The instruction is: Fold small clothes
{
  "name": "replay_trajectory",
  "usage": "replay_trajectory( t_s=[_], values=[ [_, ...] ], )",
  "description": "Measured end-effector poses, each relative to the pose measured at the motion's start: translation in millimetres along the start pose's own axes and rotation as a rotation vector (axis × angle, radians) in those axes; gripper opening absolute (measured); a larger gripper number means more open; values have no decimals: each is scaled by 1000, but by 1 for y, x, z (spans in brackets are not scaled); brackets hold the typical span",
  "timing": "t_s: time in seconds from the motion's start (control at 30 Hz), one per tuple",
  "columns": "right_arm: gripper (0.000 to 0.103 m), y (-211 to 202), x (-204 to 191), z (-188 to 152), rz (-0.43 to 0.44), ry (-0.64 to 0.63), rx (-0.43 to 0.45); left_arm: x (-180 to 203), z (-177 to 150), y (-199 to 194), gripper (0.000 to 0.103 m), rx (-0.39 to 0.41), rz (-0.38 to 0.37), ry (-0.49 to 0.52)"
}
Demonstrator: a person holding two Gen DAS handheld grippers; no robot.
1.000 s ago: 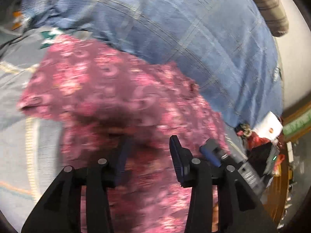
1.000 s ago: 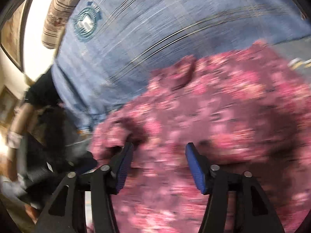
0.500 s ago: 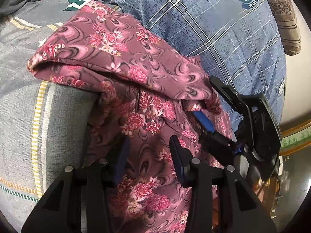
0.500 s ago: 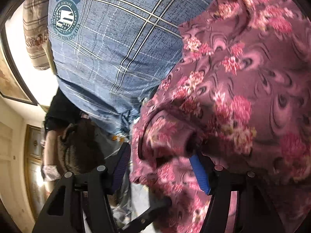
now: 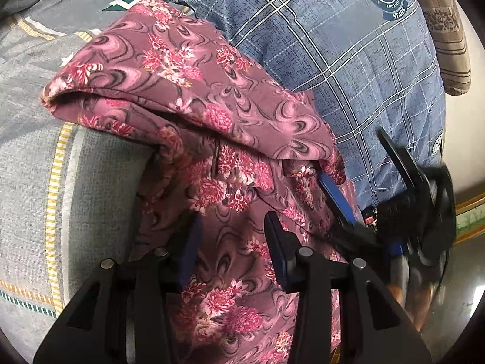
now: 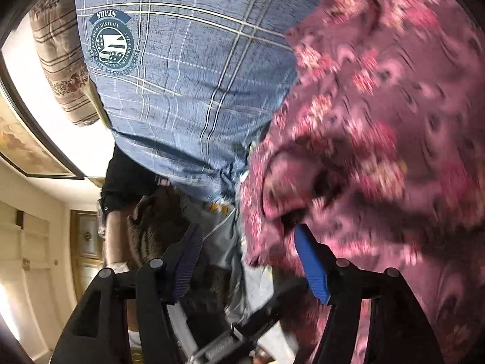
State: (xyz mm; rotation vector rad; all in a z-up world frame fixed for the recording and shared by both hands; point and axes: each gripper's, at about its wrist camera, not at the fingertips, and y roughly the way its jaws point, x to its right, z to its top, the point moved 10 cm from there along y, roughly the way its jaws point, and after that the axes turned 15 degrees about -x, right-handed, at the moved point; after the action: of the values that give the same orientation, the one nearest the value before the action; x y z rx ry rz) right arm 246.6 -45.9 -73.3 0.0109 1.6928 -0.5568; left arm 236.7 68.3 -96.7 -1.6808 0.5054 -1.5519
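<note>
A maroon garment with pink flowers [image 5: 194,91] lies folded over on the bed, its upper layer doubled over a lower layer that hangs toward me. My left gripper [image 5: 232,242] is open just above the lower layer, touching nothing. My right gripper [image 5: 363,200] shows at the garment's right edge, one blue finger tucked under the fold. In the right wrist view the garment [image 6: 394,121] fills the right side, blurred. The right gripper [image 6: 248,261] is open, its right finger against the cloth edge, its left finger in free air.
A blue plaid cloth with a round badge [image 5: 348,45] lies behind the garment. A grey striped cloth [image 5: 39,166] lies to the left. A brown striped pillow [image 5: 445,30] sits at the far right. A person [image 6: 127,212] stands beyond the bed edge.
The garment went from being carried, blurred, to lying folded over. Both grippers stay open. The right gripper has drawn back slightly along the garment's right edge.
</note>
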Motion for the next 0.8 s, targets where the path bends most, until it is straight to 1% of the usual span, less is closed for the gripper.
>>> replay_trajectory(
  t_s=[0.07,0.1,0.13,0.17,0.2,0.23,0.27,0.3,0.37,0.4,0.47,0.57,0.63,0.67,0.77,0.8],
  values=[
    [66,7,9,12,-41,34,9,3,2,2,40,1,7,4],
    [65,8,15,19,-44,61,32,4,2,2,40,2,10,5],
    [61,7,18,21,-39,69,43,5,3,2,40,1,13,7],
    [40,6,19,22,-47,64,51,6,3,3,40,0,16,10],
    [8,2,16,23,-85,25,59,7,4,3,40,1,18,14],
    [8,-4,14,24,-119,-11,72,8,4,3,40,0,21,17],
    [7,-14,10,24,-156,-59,105,8,4,3,40,-1,22,18],
    [7,-33,1,24,-185,-126,165,9,3,3,40,-2,21,17],
    [7,-67,-11,25,-204,-204,248,9,3,2,40,-4,11,7],
    [7,-91,-14,26,-237,-242,298,9,2,2,40,-5,5,0],
    [7,-121,-8,28,-292,-264,338,8,3,3,40,-5,1,-9],
    [7,-164,20,28,-379,-245,380,10,3,4,40,-4,10,-12],
    [7,-188,45,29,-430,-206,409,12,3,6,40,-6,18,-14],
    [7,-199,60,28,-437,-177,415,11,2,6,40,-7,21,-15],
    [7,-217,89,24,-431,-120,430,15,3,7,40,-13,23,-20],
    [12,-220,94,22,-405,-103,427,15,1,5,40,-16,20,-21]
  ],
)
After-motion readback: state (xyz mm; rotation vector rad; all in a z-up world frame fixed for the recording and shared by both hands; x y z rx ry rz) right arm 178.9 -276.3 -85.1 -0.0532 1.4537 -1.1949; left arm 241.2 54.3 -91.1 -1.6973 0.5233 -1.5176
